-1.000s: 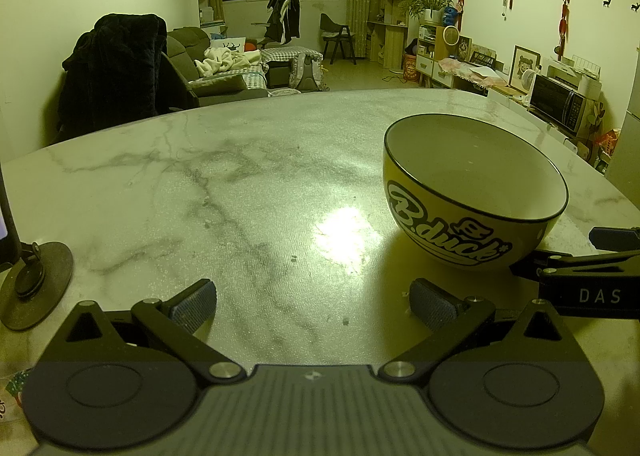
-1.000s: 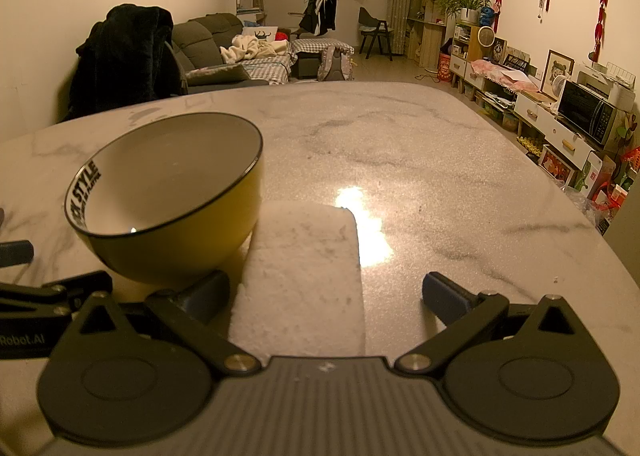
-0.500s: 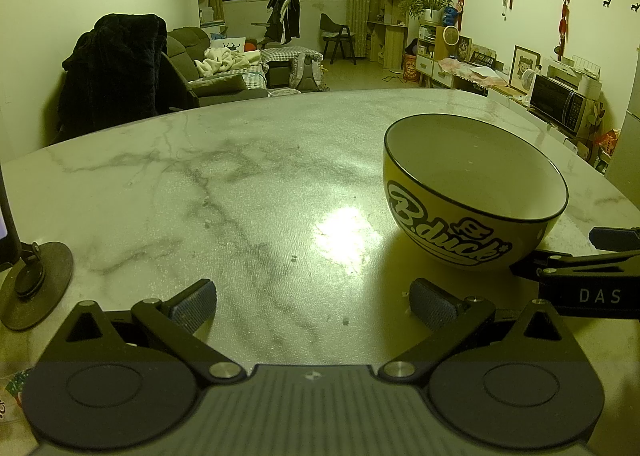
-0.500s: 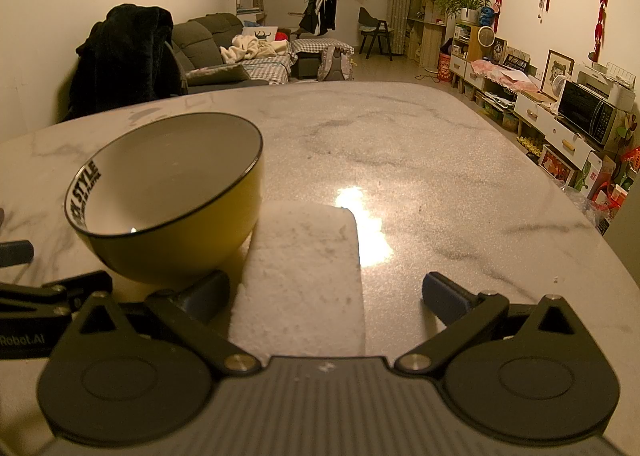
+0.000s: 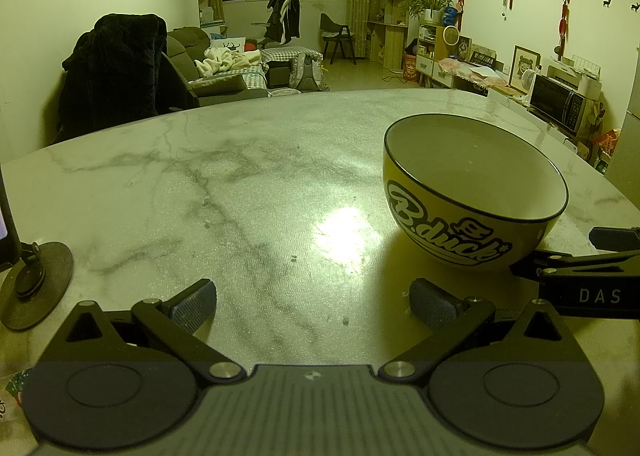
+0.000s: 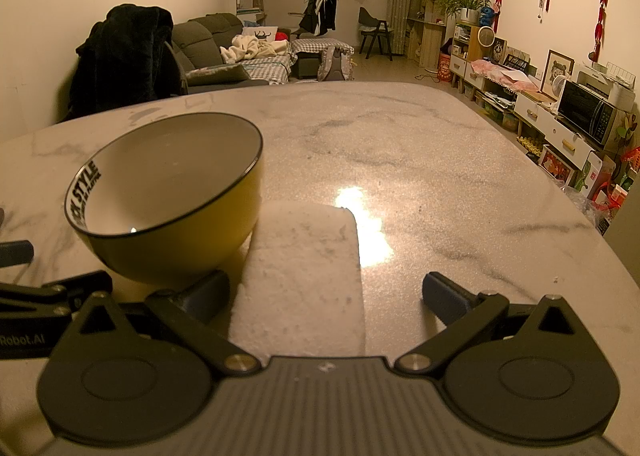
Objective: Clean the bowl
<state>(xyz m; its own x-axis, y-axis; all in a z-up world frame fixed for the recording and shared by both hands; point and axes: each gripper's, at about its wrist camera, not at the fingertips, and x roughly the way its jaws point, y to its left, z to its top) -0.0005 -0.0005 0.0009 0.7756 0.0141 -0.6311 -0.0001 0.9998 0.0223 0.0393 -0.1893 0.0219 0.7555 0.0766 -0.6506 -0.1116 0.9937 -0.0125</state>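
Here the bowl (image 5: 474, 191) stands upright on the marble table (image 5: 240, 183), ahead and to the right of the left gripper (image 5: 313, 302), whose jaws are spread wide with nothing between them. The right gripper (image 6: 326, 296) is likewise spread, a white sponge (image 6: 304, 276) lying flat between its fingers, just beside the bowl (image 6: 168, 195).

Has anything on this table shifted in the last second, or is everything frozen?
Nothing visibly changed. The yellow ceramic bowl stands where it was on the marble table, the white rectangular sponge lies flat beside it, and the left gripper and right gripper stay open, holding nothing.
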